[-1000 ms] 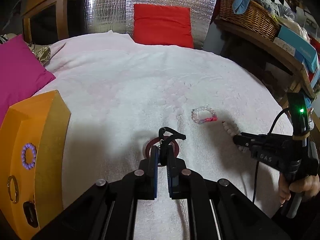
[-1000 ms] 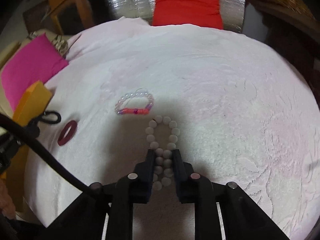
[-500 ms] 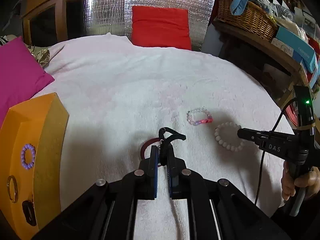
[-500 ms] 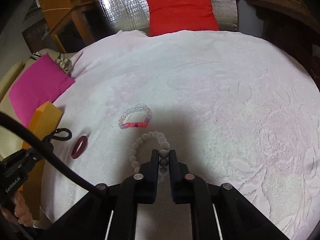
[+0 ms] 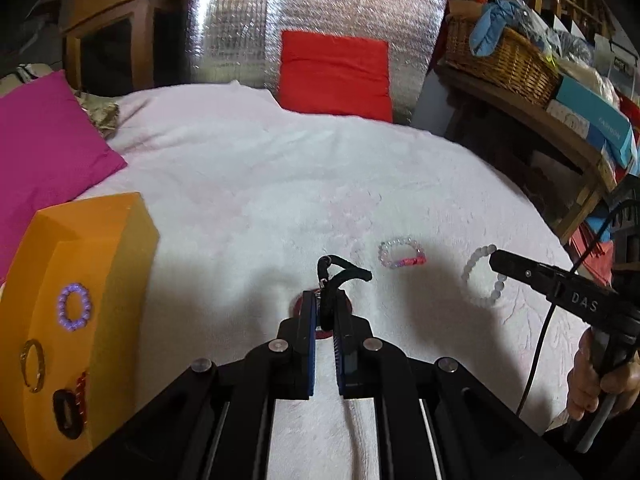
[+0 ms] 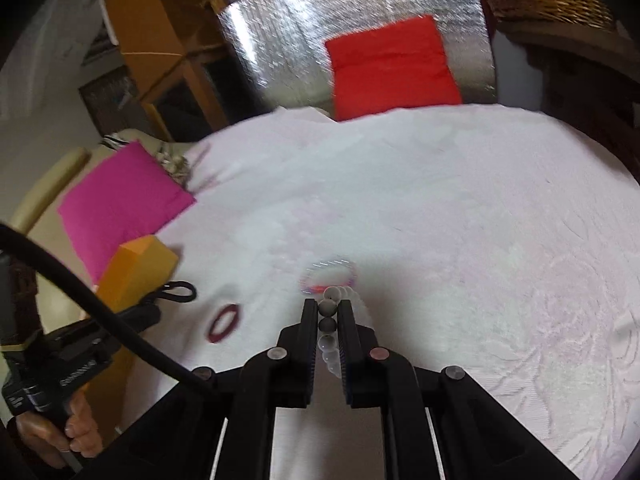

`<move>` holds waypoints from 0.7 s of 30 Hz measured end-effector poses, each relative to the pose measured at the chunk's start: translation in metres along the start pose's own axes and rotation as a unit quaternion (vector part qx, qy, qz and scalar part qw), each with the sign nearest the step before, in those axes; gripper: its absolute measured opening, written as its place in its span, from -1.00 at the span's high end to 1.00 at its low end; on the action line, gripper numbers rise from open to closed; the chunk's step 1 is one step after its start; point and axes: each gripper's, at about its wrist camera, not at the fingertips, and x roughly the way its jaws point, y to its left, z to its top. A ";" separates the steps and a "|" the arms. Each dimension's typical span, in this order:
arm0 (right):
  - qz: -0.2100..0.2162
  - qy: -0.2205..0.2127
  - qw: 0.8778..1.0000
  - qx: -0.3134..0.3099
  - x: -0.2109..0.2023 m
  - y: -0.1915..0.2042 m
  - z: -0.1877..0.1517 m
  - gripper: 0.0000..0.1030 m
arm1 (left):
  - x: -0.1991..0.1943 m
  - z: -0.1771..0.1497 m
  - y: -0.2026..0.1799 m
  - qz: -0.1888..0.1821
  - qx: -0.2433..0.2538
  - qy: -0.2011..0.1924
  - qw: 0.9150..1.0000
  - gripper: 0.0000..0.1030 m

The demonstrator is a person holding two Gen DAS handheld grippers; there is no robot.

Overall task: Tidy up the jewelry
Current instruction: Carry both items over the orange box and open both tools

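Observation:
My left gripper is shut on a black cord loop and holds it above a dark red ring on the white bedspread. My right gripper is shut on a white bead bracelet, lifted off the bed; it also shows in the left wrist view. A pink and clear bead bracelet lies on the bed between the grippers. The orange jewelry box stands at the left, with a purple bead bracelet, a gold ring and a dark ring on it.
A magenta cushion lies at the far left, a red cushion at the head of the bed against a silver foil panel. A wooden shelf with a wicker basket and boxes runs along the right.
My right gripper closed on the white bead bracelet and raised it off the bed. My left gripper has lifted a little with the black cord loop, staying over the red ring.

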 end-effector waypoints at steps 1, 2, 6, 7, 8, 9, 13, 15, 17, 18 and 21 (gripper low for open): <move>0.006 -0.003 1.000 -0.004 -0.001 0.005 0.000 0.79 | -0.006 0.000 0.002 0.006 -0.003 -0.007 1.000 0.85; 0.013 -0.007 1.000 -0.010 -0.003 0.012 0.000 0.79 | -0.013 0.000 0.005 0.013 -0.006 -0.015 1.000 0.85; 0.046 -0.017 0.999 -0.022 -0.008 0.038 0.000 0.79 | -0.043 -0.006 0.018 0.038 -0.025 -0.042 0.998 0.85; 0.055 -0.020 0.998 -0.028 -0.009 0.048 0.000 0.79 | -0.053 -0.009 0.022 0.047 -0.031 -0.049 0.997 0.85; 0.061 -0.020 0.997 -0.032 -0.009 0.055 0.001 0.79 | -0.061 -0.012 0.026 0.052 -0.034 -0.054 0.997 0.85; 0.069 -0.019 0.997 -0.035 -0.009 0.064 0.001 0.79 | -0.071 -0.017 0.032 0.059 -0.037 -0.060 0.996 0.85; 0.104 -0.012 0.993 -0.047 -0.008 0.097 0.007 0.79 | -0.103 -0.038 0.062 0.100 -0.049 -0.064 0.992 0.85; 0.116 -0.013 0.992 -0.053 -0.009 0.112 0.010 0.79 | -0.112 -0.048 0.078 0.111 -0.060 -0.059 0.990 0.85; 0.132 -0.007 0.990 -0.053 -0.008 0.126 0.014 0.79 | -0.122 -0.060 0.096 0.126 -0.066 -0.058 0.988 0.85; 0.142 -0.001 0.988 -0.056 -0.006 0.134 0.016 0.79 | -0.126 -0.064 0.105 0.134 -0.070 -0.056 0.987 0.85; 0.168 0.023 0.983 -0.063 0.003 0.160 0.021 0.79 | -0.130 -0.075 0.132 0.153 -0.094 -0.045 0.983 0.85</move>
